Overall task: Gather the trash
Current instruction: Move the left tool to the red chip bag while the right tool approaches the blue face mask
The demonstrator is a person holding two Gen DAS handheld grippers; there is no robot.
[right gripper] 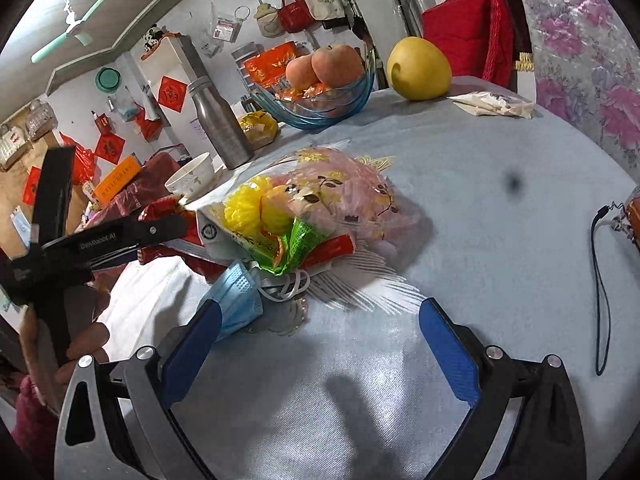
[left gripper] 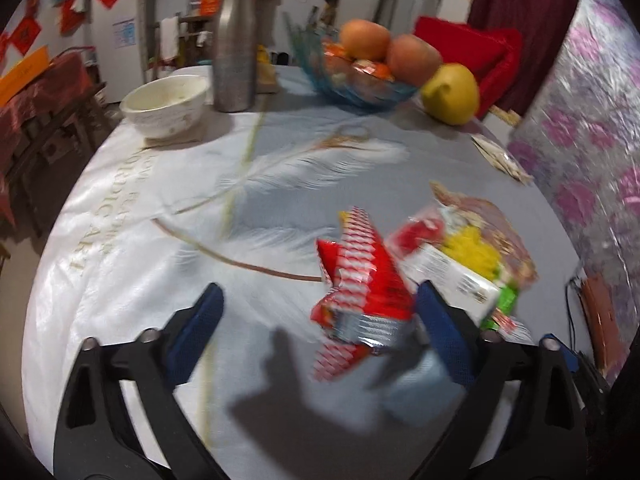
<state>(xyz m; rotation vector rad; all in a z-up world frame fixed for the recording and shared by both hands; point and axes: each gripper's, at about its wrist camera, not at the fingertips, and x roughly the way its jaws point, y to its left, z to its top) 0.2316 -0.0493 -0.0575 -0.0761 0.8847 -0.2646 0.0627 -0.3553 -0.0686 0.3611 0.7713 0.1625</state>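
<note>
Left wrist view: left gripper [left gripper: 320, 320] has its jaws spread, nothing pinched; the crumpled red-and-white striped foil snack wrapper [left gripper: 356, 280] sits between them, hard against the right-hand pad. Blurred, so contact is uncertain. Right gripper [right gripper: 320, 344] is wide open too, empty, hovering just short of the pile. Trash is heaped mid-counter: floral clear plastic bag [right gripper: 344, 200] stuffed with yellow and green packets, a white printed carton [left gripper: 456, 276] beside the wrapper, and a crumpled blue pleated face mask [right gripper: 240, 292] touching the right gripper's left-hand pad. To do this well: centre the wrapper between the pads, close on its thick folded part, not a loose corner. Avoid snagging the mask's ear loops. Blue glass fruit bowl [right gripper: 320, 108], steel bottle [left gripper: 234, 48], white ceramic bowl [left gripper: 166, 104] and yellow pomelo [right gripper: 418, 68] stand well behind, clear of the reach.
</note>
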